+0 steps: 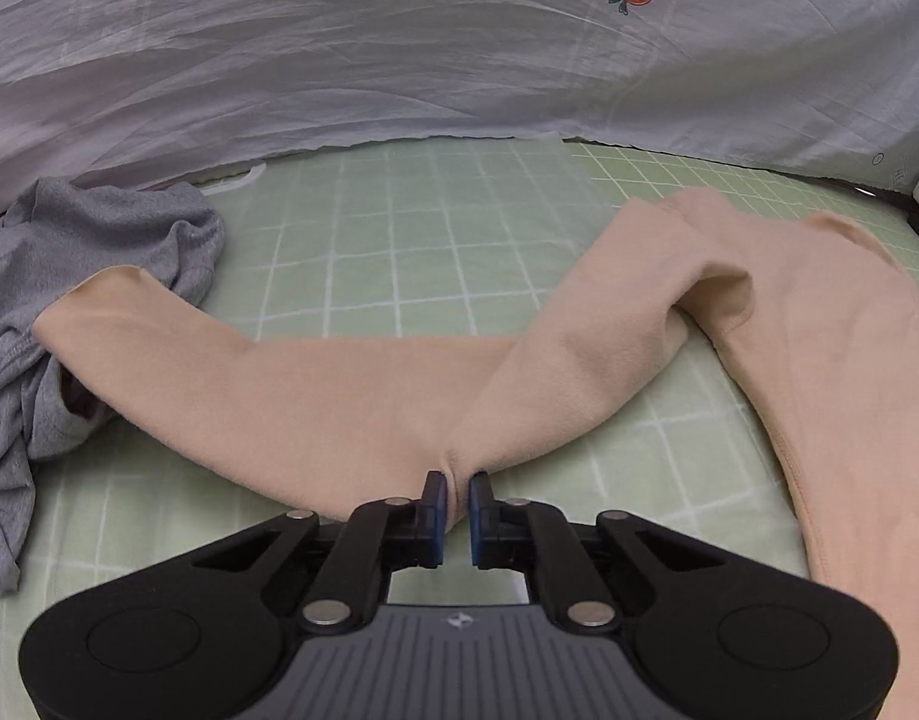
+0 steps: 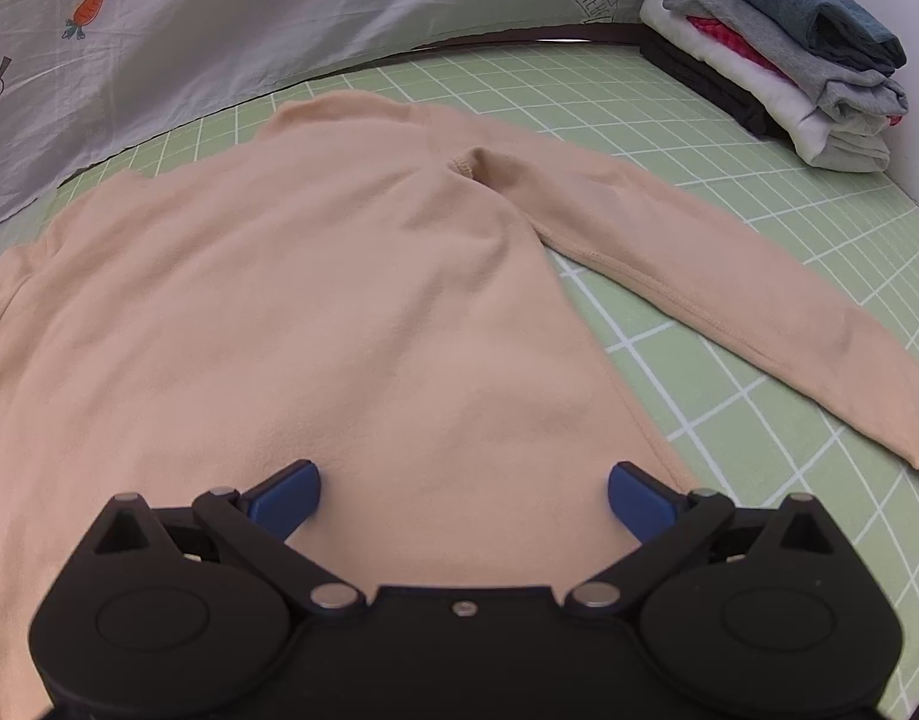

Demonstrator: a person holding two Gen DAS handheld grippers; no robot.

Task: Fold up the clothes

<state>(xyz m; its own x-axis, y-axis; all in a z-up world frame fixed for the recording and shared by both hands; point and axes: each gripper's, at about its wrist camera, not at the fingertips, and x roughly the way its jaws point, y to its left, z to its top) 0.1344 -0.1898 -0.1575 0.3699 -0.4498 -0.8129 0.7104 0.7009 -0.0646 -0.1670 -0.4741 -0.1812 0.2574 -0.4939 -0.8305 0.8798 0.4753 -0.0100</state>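
- Closest to my left lens, the left gripper (image 1: 456,489) has its blue-padded fingers (image 1: 435,495) clenched on a small pucker of the peach long-sleeved knit top (image 1: 351,396), right where one sleeve meets the body; I judge that pinch is there so the sleeve can be drawn across the body.
- On the other side, the right gripper (image 2: 464,495) has its fingers (image 2: 291,495) spread wide and grasping nothing, poised low over the lower part of the top's body. Whether the pads touch the cloth I cannot tell.
- That released stance near the hem edge reads to me as either lining up a grab or having just let go; the scene fits both.
- Further out, the top lies mostly flat and spread on the green surface with a white grid (image 2: 729,192), neck end away from the right camera, one sleeve stretched out toward the right, not folded in.
- Its other sleeve runs left from my pinch, and its cuff rests against a crumpled grey garment (image 1: 99,240), which sits bunched at the left edge, presumably waiting its turn.
- At the far right corner stands a stack of folded clothes (image 2: 789,60), blue on top, kept well apart from the working area.
- Behind everything hangs a white sheet printed with carrots (image 1: 459,60).
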